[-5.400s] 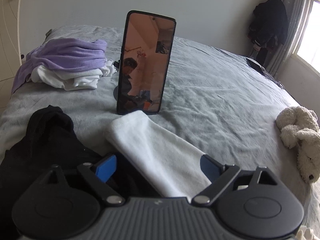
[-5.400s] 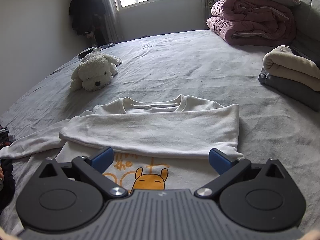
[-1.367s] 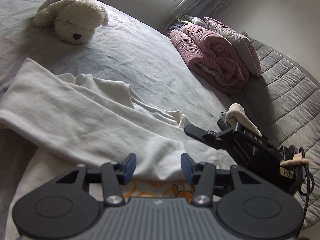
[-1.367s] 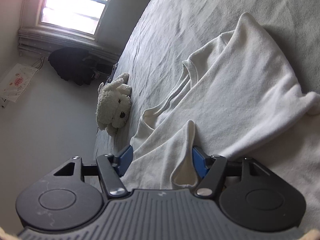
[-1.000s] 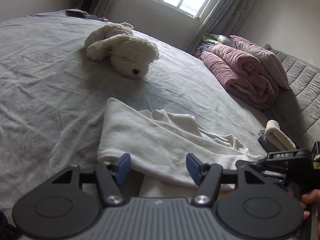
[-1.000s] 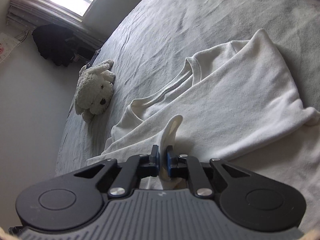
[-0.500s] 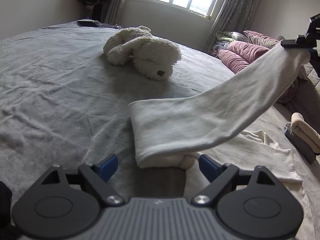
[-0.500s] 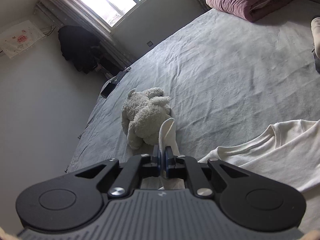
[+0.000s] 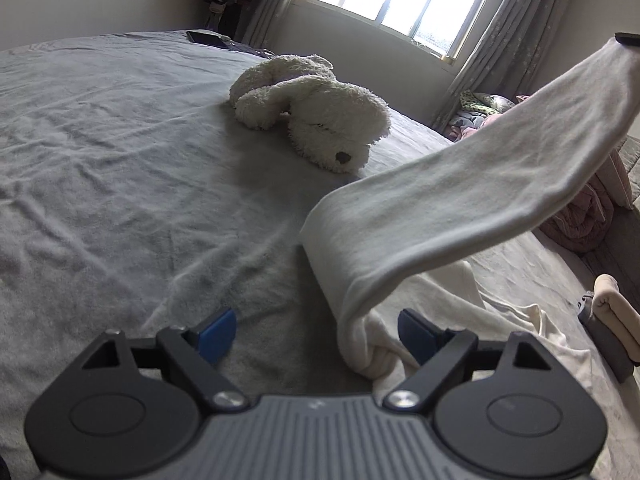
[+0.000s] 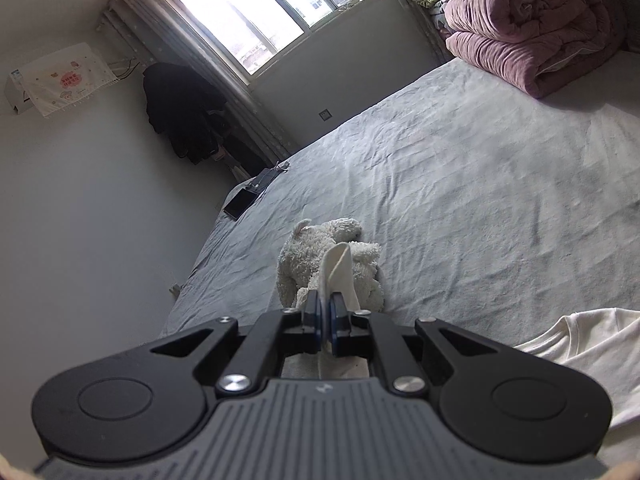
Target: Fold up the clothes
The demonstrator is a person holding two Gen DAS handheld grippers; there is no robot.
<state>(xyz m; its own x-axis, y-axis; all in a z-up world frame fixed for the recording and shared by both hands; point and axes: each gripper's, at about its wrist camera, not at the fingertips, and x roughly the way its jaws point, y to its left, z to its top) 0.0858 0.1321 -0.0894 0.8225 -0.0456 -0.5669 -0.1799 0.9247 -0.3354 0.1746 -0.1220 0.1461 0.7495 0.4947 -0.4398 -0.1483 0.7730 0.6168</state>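
— While the white sleeve [image 9: 472,204] is held aloft, the right gripper [image 10: 325,312] can be seen clamped tight on its cuff, a fold of cream fabric sticking up between the closed blue pads [image 10: 335,310].

— And the left gripper [image 9: 316,332]?

— Spread wide, nothing held. Its fingers [image 9: 216,332] are set low over the grey bed [image 9: 120,168], with the bunched base of the sleeve lying just inside the right-hand finger.

— Where is the garment itself placed?

— The white shirt [image 10: 592,344] is spread on the bed; a part of its body is seen at the lower right of the right wrist view. From that body the sleeve is drawn up in a taut band towards the upper right of the left wrist view, where its end is pinched.

— What else is picked out?

— A white plush dog [image 9: 316,108] is lying on the bed beyond the sleeve, well apart from the left gripper. A rolled pink quilt [image 10: 532,28] is stacked at the far side by the window [image 10: 260,12]. A dark phone [image 10: 240,204] is lying near the bed's corner, and folded clothes [image 9: 612,320] are seen at the right edge of the left wrist view.
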